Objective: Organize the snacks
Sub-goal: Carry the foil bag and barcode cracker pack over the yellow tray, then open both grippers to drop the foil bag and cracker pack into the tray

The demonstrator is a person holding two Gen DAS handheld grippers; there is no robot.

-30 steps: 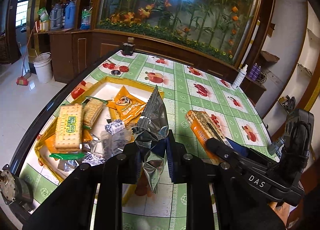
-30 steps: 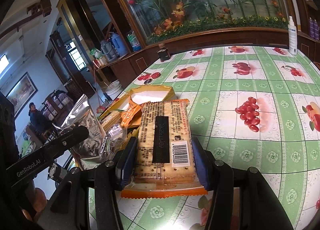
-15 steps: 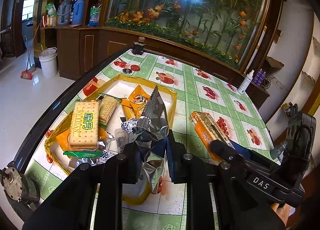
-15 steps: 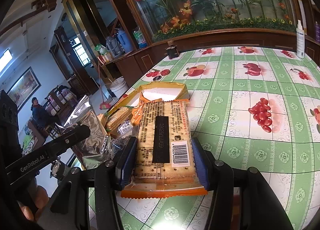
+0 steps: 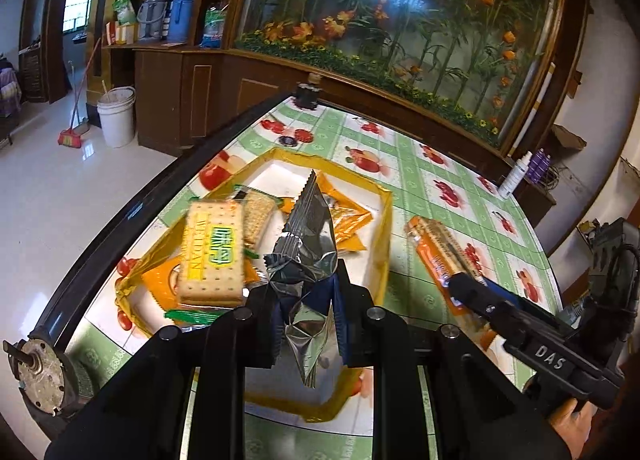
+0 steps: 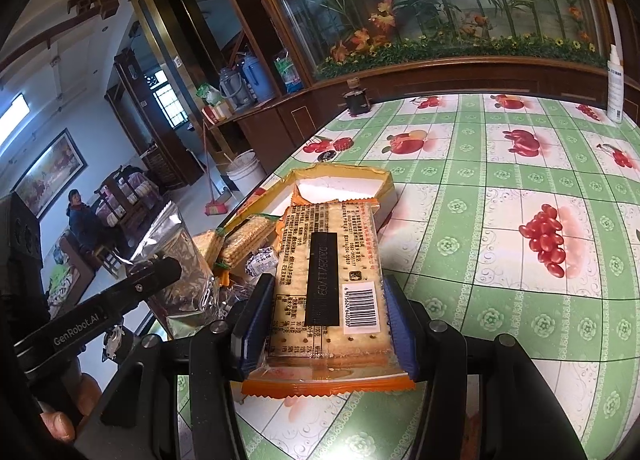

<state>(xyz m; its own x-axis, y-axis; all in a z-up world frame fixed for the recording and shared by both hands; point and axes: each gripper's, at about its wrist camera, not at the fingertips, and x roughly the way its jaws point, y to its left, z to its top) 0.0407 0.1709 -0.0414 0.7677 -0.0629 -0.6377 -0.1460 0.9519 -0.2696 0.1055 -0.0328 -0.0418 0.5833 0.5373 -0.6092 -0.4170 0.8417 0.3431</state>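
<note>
My left gripper [image 5: 306, 292] is shut on a crumpled silver foil packet [image 5: 306, 244] and holds it above the near end of the yellow box [image 5: 382, 228]. The box holds a WEIDAN cracker pack [image 5: 212, 256], orange packets [image 5: 346, 220] and other snacks. My right gripper [image 6: 326, 312] is shut on an orange-edged cracker pack [image 6: 328, 272], barcode side up, above the table just right of the box [image 6: 384, 188]. The left view shows that pack [image 5: 436, 248] and the right gripper [image 5: 464, 288]. The right view shows the foil packet [image 6: 180, 256].
The table has a green checked fruit-print cloth [image 6: 520, 188] and a dark rim [image 5: 140, 212]. A small dark jar [image 5: 307, 94] and a white spray bottle [image 6: 616, 88] stand at the far edge. A white bucket [image 5: 117, 116] stands on the floor at left.
Both grippers have risen and tilted back with their packs still held. The box and table look smaller and further below in both views.
</note>
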